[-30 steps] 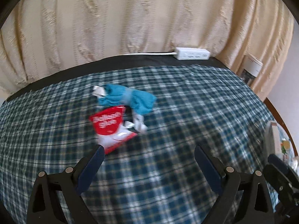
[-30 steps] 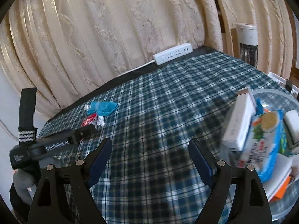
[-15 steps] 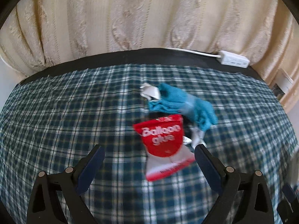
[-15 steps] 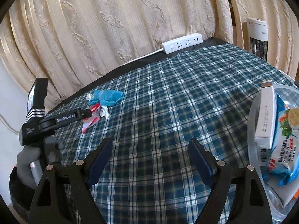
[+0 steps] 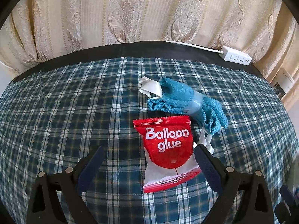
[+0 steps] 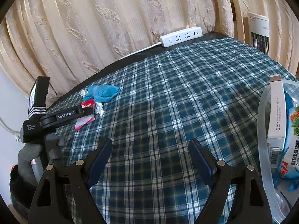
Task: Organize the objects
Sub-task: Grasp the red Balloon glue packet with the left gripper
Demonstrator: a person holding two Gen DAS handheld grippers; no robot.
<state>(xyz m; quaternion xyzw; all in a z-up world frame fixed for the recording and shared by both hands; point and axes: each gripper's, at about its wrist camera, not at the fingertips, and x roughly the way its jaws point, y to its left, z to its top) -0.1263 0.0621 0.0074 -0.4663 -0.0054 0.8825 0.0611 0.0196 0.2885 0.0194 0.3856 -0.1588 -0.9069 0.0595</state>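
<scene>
The red glue packet (image 5: pixel 167 152) lies flat on the plaid table (image 5: pixel 56 112), just before the blue cloth (image 5: pixel 186 100). It is judged light, thin and slippery; its crimped edges should be pinched. The left gripper (image 5: pixel 149 160) is spread around it, untouching; the right gripper (image 6: pixel 150 152) is spread, empty.

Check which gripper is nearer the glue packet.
Left. The left gripper is open over the glue packet, which lies between its fingers. The right gripper is open, well away over bare cloth.

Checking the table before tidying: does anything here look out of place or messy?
Two items lie loose by the far edge: the Balloon glue packet and a crumpled blue cloth bound with tape, white strips trailing. Other goods sit in the clear container.
</scene>
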